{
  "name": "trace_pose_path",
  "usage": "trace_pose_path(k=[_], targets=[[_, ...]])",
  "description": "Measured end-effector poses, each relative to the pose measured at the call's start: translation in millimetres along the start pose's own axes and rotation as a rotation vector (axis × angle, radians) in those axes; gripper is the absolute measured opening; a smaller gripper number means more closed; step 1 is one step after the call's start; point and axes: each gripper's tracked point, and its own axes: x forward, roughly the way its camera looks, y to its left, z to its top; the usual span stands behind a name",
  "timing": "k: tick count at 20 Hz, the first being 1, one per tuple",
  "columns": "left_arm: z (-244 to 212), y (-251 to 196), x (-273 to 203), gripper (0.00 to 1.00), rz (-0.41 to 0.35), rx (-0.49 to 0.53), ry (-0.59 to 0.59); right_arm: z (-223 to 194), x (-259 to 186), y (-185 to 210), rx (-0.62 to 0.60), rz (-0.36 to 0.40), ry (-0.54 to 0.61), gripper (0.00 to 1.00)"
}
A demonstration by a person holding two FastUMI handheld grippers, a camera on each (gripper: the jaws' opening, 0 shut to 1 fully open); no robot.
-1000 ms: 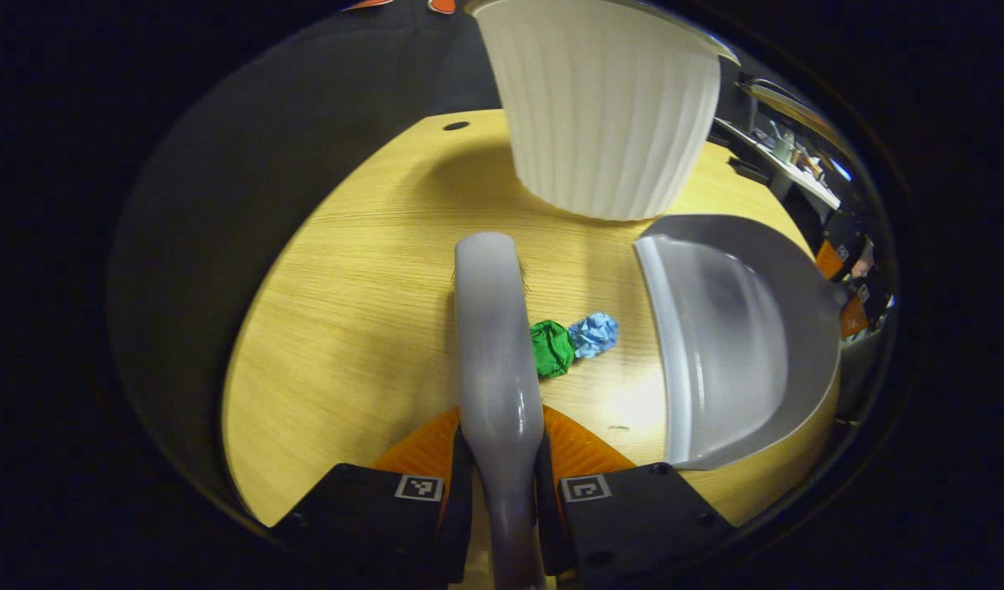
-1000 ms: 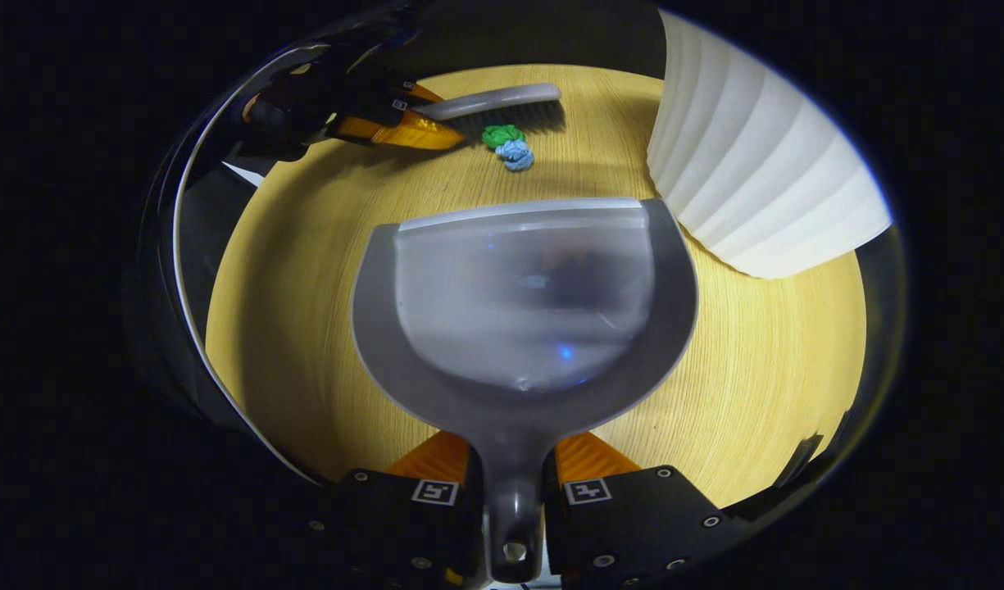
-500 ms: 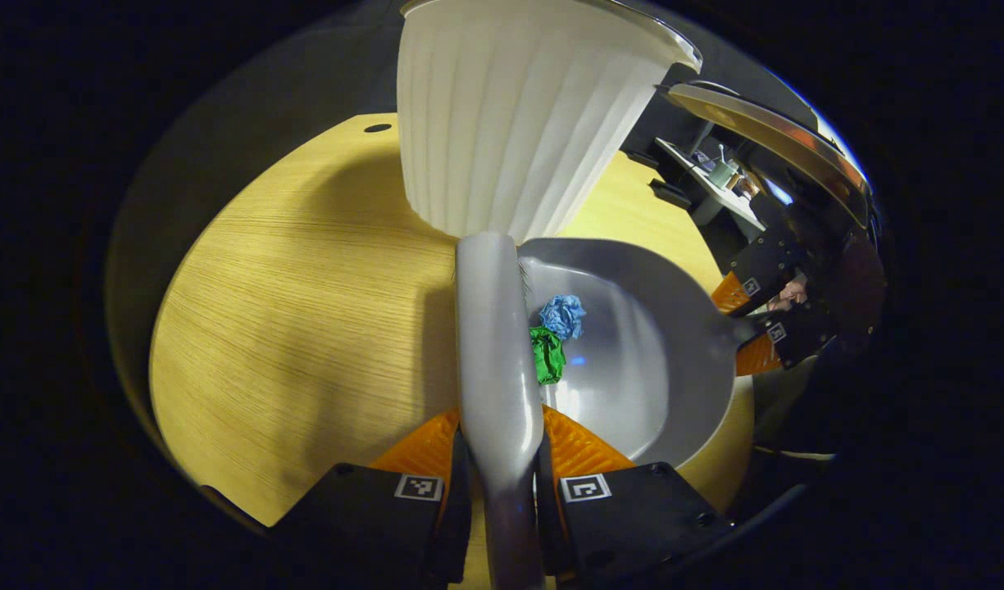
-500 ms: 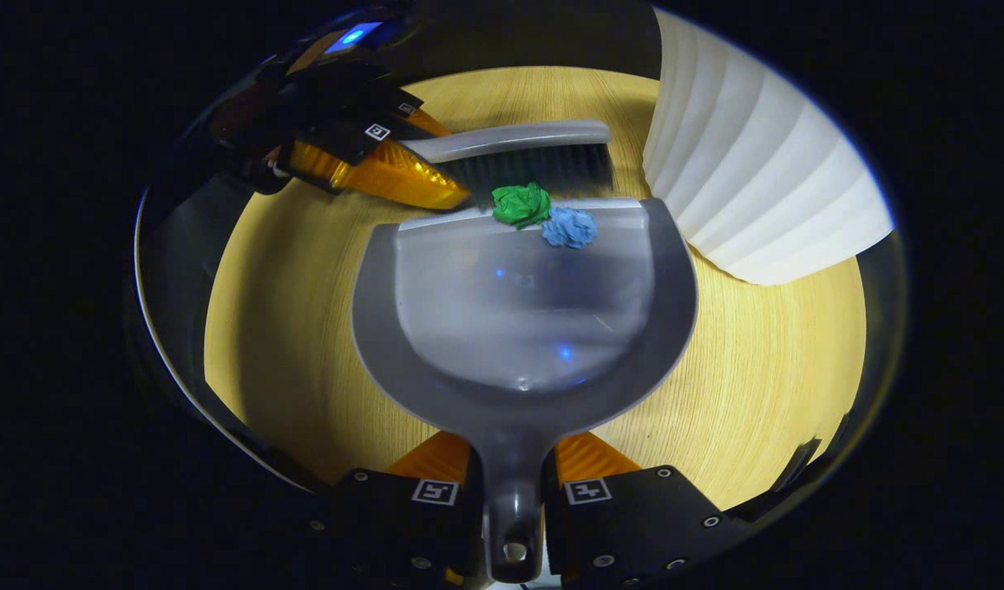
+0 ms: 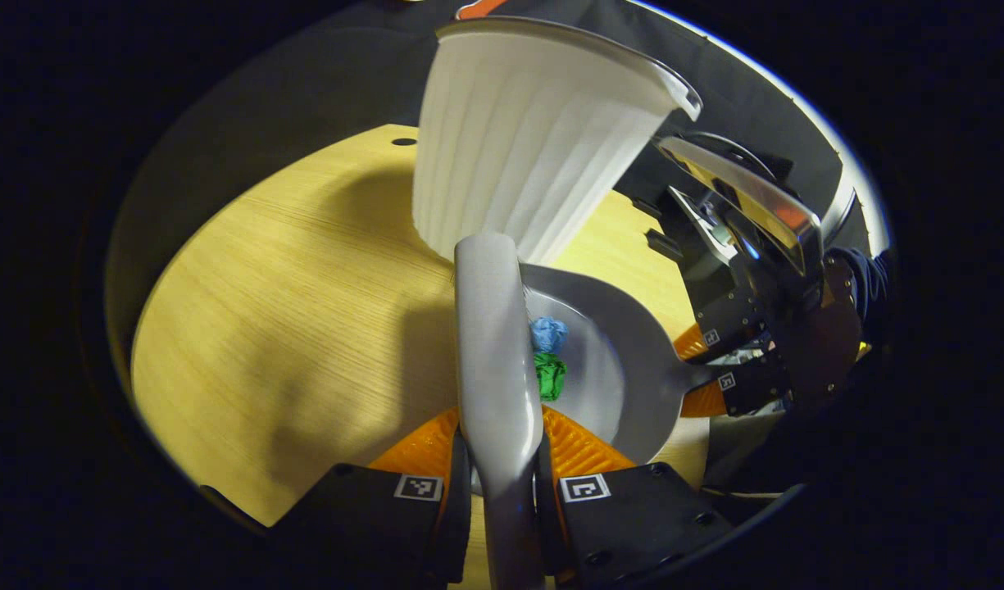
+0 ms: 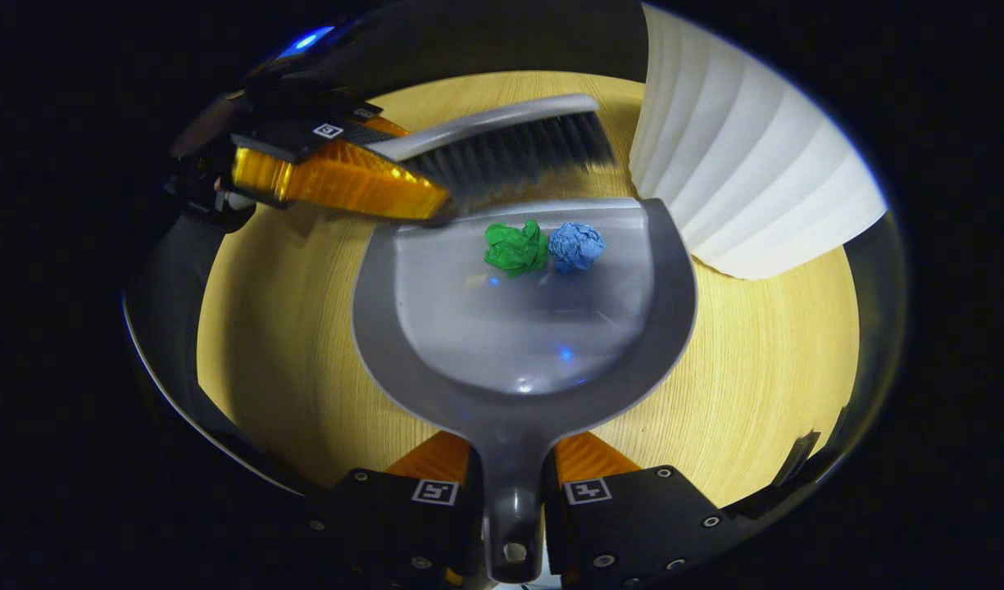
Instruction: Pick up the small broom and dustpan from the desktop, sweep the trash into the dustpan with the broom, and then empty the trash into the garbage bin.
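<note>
My left gripper [image 5: 499,479] is shut on the grey handle of the small broom [image 5: 493,360]. In the right gripper view the broom [image 6: 502,143] hovers with its dark bristles just above the dustpan's front lip. My right gripper [image 6: 514,492] is shut on the handle of the grey dustpan [image 6: 518,344], which rests flat on the wooden desktop [image 6: 764,377]. A green paper wad [image 6: 515,247] and a blue paper wad [image 6: 576,247] lie side by side inside the pan near its front edge. In the left gripper view the wads [image 5: 548,355] sit in the dustpan [image 5: 624,369] right of the broom handle.
The white ribbed garbage bin [image 6: 747,188] stands on the desktop just beyond the dustpan's right front corner, and appears as the bin [image 5: 534,164] behind the broom tip. A person's hand and sleeve [image 5: 838,319] hold the right gripper. Bare wood [image 5: 305,311] lies left of the broom.
The broom swept both paper wads from the desktop over the lip and deeper into the dustpan, then lifted slightly off the lip. The dustpan stayed put.
</note>
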Motion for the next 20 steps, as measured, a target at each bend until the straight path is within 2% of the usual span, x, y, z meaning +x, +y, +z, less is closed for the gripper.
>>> trace_pose_path(k=[2, 3, 4, 8, 12, 15, 16, 17, 20], targets=[[-4.6, 10.5, -15.2, 0.38, 0.047, -0.039, -0.019, -4.0, -2.6, 1.5, 0.007, 0.001, -0.009, 0.33], [-9.3, 10.7, -18.2, 0.38, 0.073, -0.062, -0.023, -6.3, -1.1, -1.7, 0.011, 0.004, -0.013, 0.25], [-11.8, 13.7, -21.0, 0.38, 0.101, -0.090, -0.031, -8.1, -1.7, -5.5, 0.015, 0.006, -0.017, 0.33], [-29.4, 25.6, -37.0, 0.38, 0.224, -0.214, -0.042, -17.6, 0.2, -13.0, 0.033, 0.007, -0.024, 0.33], [-52.1, 14.6, -46.9, 0.38, 0.334, -0.288, -0.022, -16.6, -1.1, -17.4, 0.070, -0.009, -0.030, 0.33], [-64.5, 6.6, -51.7, 0.38, 0.399, -0.349, -0.019, -15.9, -3.1, -25.5, 0.111, -0.046, -0.045, 0.33], [-68.5, 3.0, -54.3, 0.38, 0.413, -0.369, -0.019, -13.3, -4.8, -30.9, 0.127, -0.063, -0.053, 0.41], [-73.3, -2.4, -55.7, 0.38, 0.422, -0.385, -0.021, -10.8, -7.6, -35.9, 0.141, -0.085, -0.064, 0.33], [-84.2, -15.6, -57.7, 0.38, 0.444, -0.421, -0.011, -9.9, -20.3, -66.3, 0.173, -0.172, -0.084, 0.33]])
